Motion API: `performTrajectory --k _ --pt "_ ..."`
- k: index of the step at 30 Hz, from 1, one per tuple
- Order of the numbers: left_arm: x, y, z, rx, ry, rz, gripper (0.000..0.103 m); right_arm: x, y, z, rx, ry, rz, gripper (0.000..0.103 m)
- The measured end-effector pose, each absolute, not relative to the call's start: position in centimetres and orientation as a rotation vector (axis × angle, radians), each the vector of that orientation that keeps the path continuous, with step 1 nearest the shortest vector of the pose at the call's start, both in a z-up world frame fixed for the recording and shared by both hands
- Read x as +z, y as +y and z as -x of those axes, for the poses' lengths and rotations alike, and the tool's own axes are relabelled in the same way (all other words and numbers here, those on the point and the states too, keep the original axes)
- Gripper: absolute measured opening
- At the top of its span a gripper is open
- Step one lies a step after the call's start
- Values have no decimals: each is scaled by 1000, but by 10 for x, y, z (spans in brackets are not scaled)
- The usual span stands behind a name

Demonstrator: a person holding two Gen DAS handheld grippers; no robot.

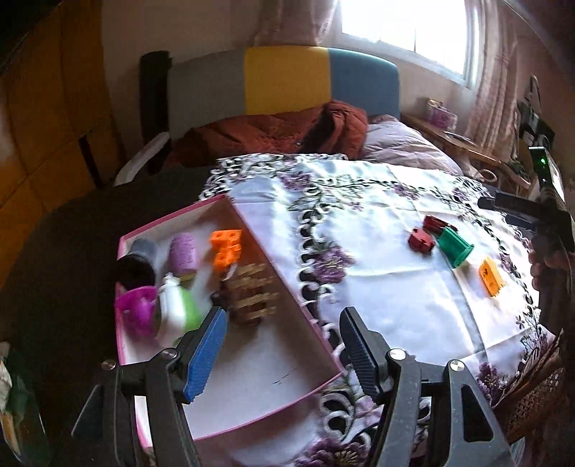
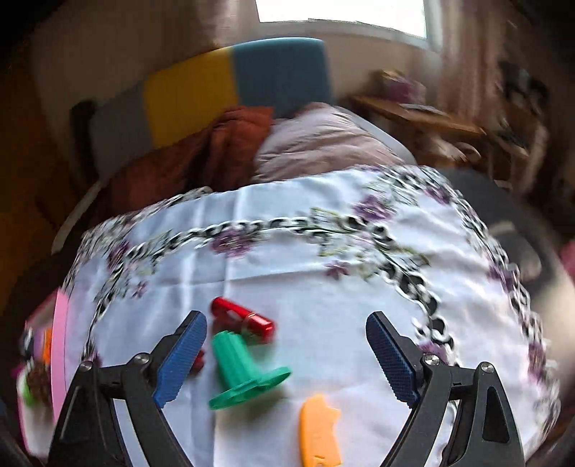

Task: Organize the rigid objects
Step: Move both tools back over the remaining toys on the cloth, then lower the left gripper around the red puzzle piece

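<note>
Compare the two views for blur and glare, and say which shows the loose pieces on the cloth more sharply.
Left wrist view: sharper; the green spool and orange piece have crisp edges, though the window blows out white. Right wrist view: smeared throughout, the cloth pattern streaked and the red piece soft; its window is also overexposed.

Pink box, lid off, on white floral cloth. Inside: orange perforated block, wooden piece, lilac cylinder, magenta cup, white-green bottle, dark round item.
Loose on cloth, well apart from box: red piece, red cylinder, green flanged spool on side, orange flat piece.
</note>
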State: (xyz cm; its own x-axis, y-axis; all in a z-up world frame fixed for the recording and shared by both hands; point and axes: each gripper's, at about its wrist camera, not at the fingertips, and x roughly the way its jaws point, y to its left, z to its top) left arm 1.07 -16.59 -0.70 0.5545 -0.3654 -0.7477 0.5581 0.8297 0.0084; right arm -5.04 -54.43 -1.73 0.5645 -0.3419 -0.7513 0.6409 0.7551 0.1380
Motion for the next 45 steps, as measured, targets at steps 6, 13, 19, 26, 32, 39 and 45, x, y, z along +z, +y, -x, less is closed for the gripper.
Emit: performTrajectory --k 6,13,19,26,32,39,45 --pt "-10 -207 -12 -646 836 -276 66 -24 -564 65 -696 784 -520 91" --pt "-23 -259 -15 -744 878 -316 58 -28 -582 80 -734 752 -656 92" --pt "-38 -307 -31 -813 946 -322 56 -28 -581 78 -720 748 -658 93" --pt "-58 -367 -53 -854 1010 -382 56 -29 -583 79 -707 742 -682 94" --pt "-70 -399 -67 -841 1067 -340 56 -33 -585 76 -675 748 -702 94" --pt "-88 -426 -81 -770 1125 -308 57 -34 -584 73 -644 752 -711 94" --pt "-94 -438 -83 -779 1128 -315 54 -34 -583 71 -629 755 -704 94"
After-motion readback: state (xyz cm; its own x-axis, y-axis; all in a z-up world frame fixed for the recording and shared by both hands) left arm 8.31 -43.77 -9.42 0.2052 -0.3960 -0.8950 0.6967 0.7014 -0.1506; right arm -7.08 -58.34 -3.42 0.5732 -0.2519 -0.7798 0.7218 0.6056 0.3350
